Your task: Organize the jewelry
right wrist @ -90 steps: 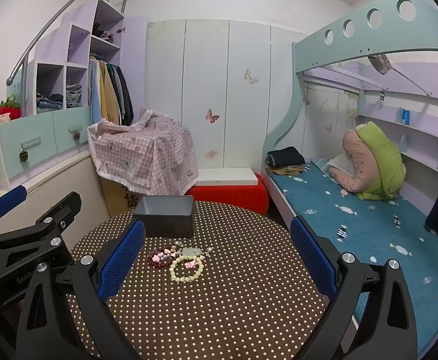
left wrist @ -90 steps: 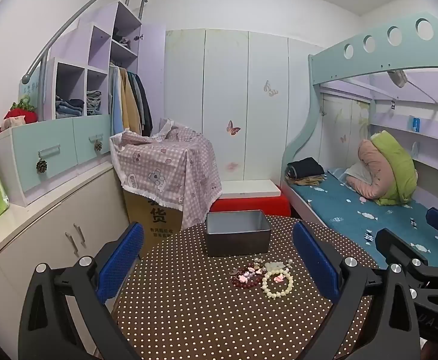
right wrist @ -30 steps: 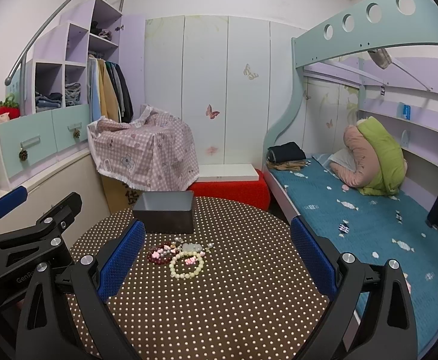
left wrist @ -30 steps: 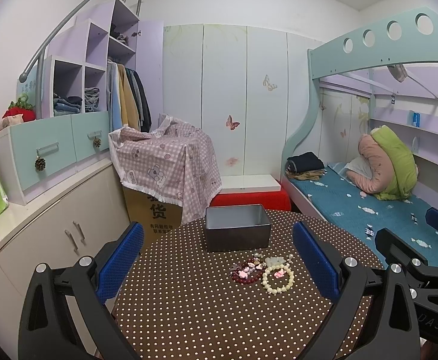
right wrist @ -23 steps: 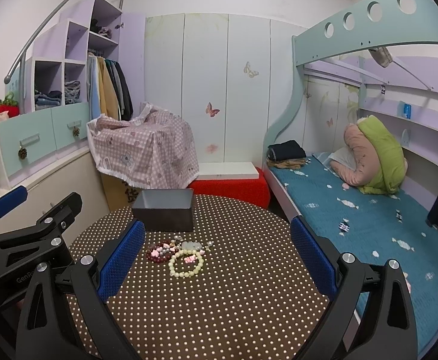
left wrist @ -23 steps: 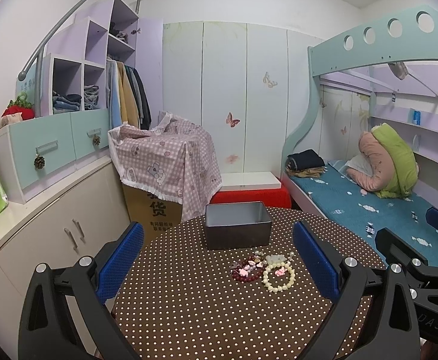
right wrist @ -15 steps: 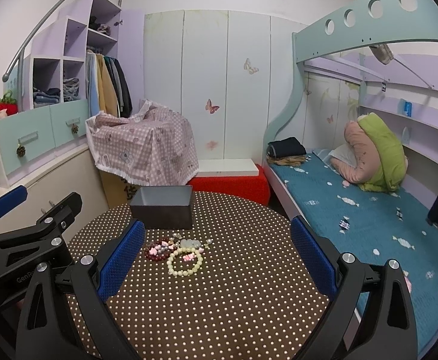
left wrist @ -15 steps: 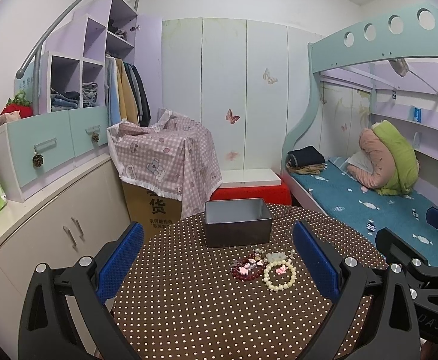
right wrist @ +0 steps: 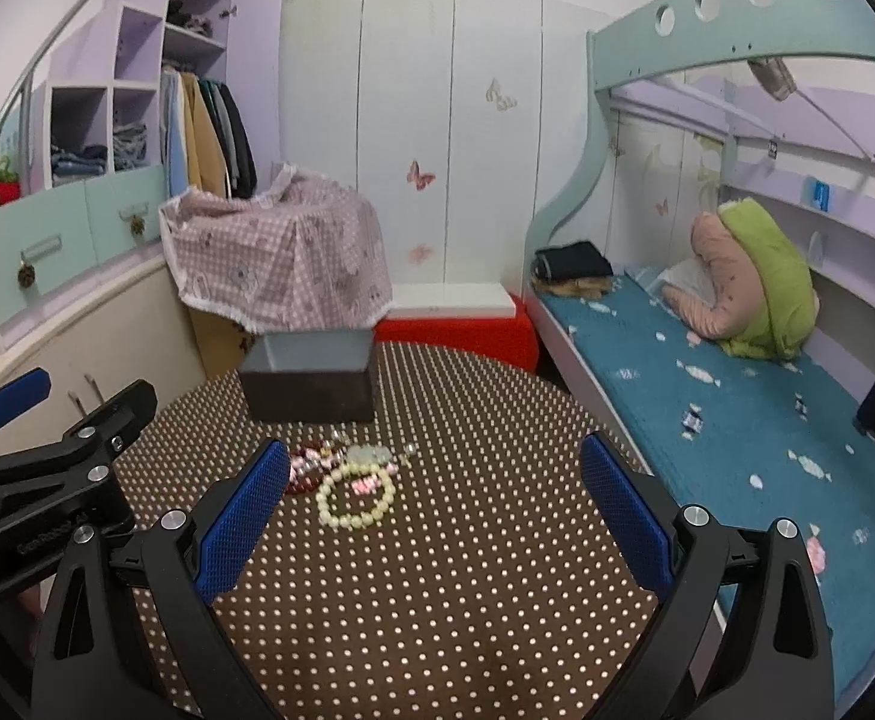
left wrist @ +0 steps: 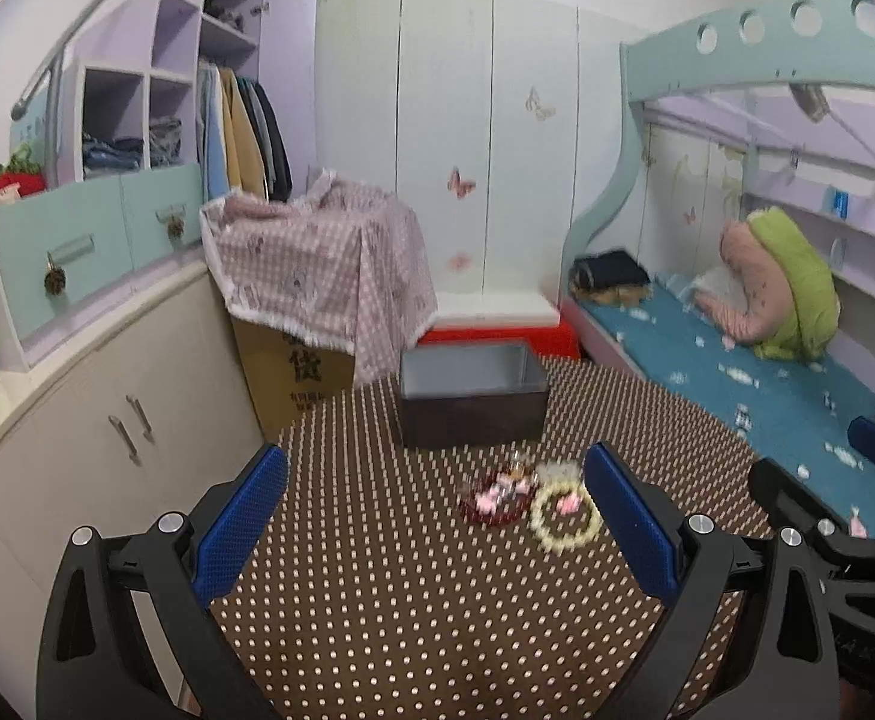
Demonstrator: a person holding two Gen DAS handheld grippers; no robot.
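A small heap of jewelry lies on the round brown polka-dot table [left wrist: 377, 600]: a cream bead bracelet [left wrist: 562, 519] [right wrist: 354, 501], a dark red bead bracelet [left wrist: 493, 501] [right wrist: 304, 471] and small pale pieces [right wrist: 368, 454]. An open dark box [left wrist: 473, 399] [right wrist: 311, 381] stands just behind the heap. My left gripper [left wrist: 434, 519] is open and empty, short of the jewelry. My right gripper [right wrist: 434, 513] is open and empty, the cream bracelet just ahead of its left finger.
The table [right wrist: 437, 600] fills the foreground. A bunk bed with a blue mattress [right wrist: 707, 396] runs along the right. A cloth-covered carton [left wrist: 311, 282] and a red stool [left wrist: 497, 330] stand behind the table. Cabinets [left wrist: 107, 408] line the left wall.
Both grippers have moved forward and dipped a little toward the table. The jewelry and the box now look nearer. Nothing has been taken hold of.
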